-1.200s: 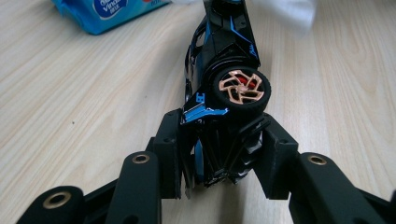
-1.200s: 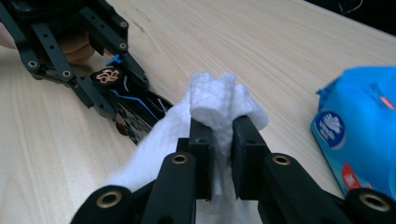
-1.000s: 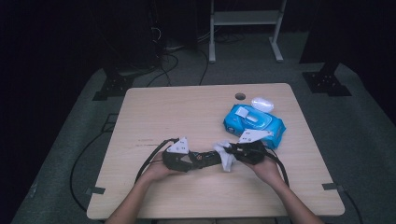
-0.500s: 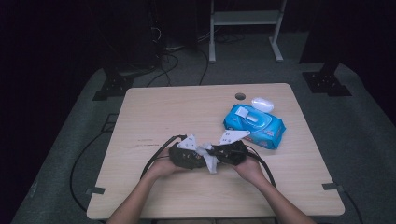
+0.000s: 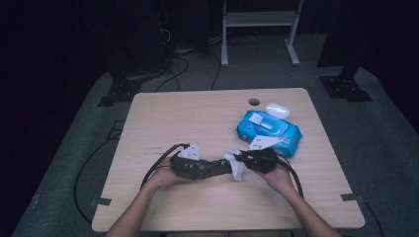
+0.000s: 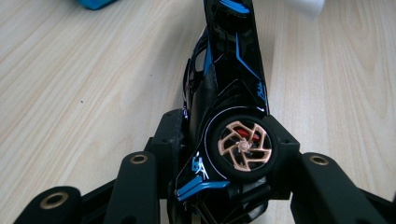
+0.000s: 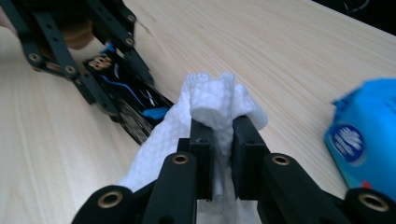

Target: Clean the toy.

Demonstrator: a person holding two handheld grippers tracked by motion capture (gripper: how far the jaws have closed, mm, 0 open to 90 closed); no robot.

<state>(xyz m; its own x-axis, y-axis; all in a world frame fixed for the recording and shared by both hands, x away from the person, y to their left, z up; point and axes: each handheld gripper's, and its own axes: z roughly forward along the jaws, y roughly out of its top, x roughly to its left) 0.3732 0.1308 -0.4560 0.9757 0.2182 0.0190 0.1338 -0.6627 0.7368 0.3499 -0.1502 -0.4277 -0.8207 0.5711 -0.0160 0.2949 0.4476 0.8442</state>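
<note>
The table [image 5: 197, 118] is pale wood with a fine straight grain and a smooth, matt face. On it, the toy car [image 6: 231, 84] has a glossy black plastic body with bright blue trim, and its wheel [image 6: 243, 147] carries a shiny copper-coloured metallic rim inside a dull black tyre. The wipe [image 7: 210, 105] is white cloth with a rough, dimpled weave, soft and crumpled. The wipes pack [image 5: 269, 132], at the table's far right, is shiny blue plastic film. The gripper arms look like matt black plastic with brass-coloured rivets.
</note>
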